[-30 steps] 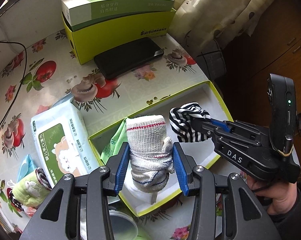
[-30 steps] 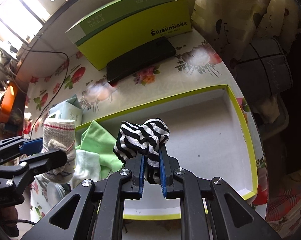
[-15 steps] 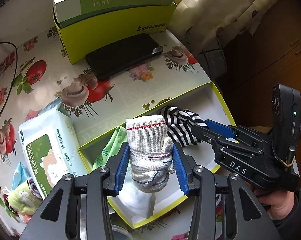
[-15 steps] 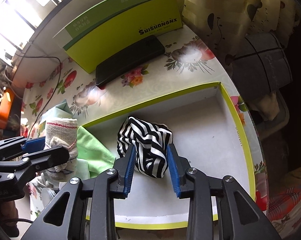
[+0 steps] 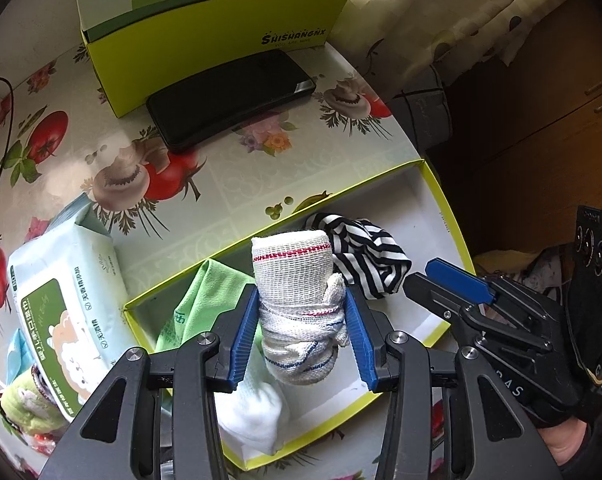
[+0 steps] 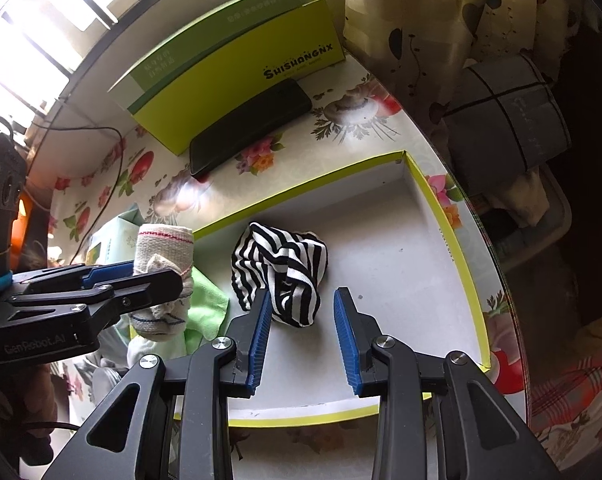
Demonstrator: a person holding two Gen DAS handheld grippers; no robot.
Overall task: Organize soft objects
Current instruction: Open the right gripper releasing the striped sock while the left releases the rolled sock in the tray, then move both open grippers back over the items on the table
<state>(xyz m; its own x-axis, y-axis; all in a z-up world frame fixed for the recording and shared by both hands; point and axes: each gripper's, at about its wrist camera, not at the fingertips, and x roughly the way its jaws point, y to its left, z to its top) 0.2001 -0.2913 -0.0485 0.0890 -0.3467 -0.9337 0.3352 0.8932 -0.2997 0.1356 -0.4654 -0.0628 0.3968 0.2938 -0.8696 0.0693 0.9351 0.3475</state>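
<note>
left tool [image 5: 301, 336] pinching rolled rag [image 5: 297, 304], right tool [image 6: 301, 334] spread over striped cloth [image 6: 279, 268], phone [image 5: 229, 98] behind tray [image 6: 453, 240]

A table [image 5: 229, 184] with a cloth printed in tomatoes, mushrooms and flowers carries everything. At the back stands a lime-green box [image 5: 205, 56] with a green-and-white carton in it. A black phone [image 5: 229, 96] lies flat just in front, touching the box. Nearer is a shallow tray [image 6: 457, 248] with a yellow-green rim, lying along the table's curved edge. Beside the tray's left end rests a pack of wipes [image 5: 65, 304], and next to that a small green plush thing [image 5: 25, 404]. A black cable [image 5: 1, 152] trails across the far left.
</note>
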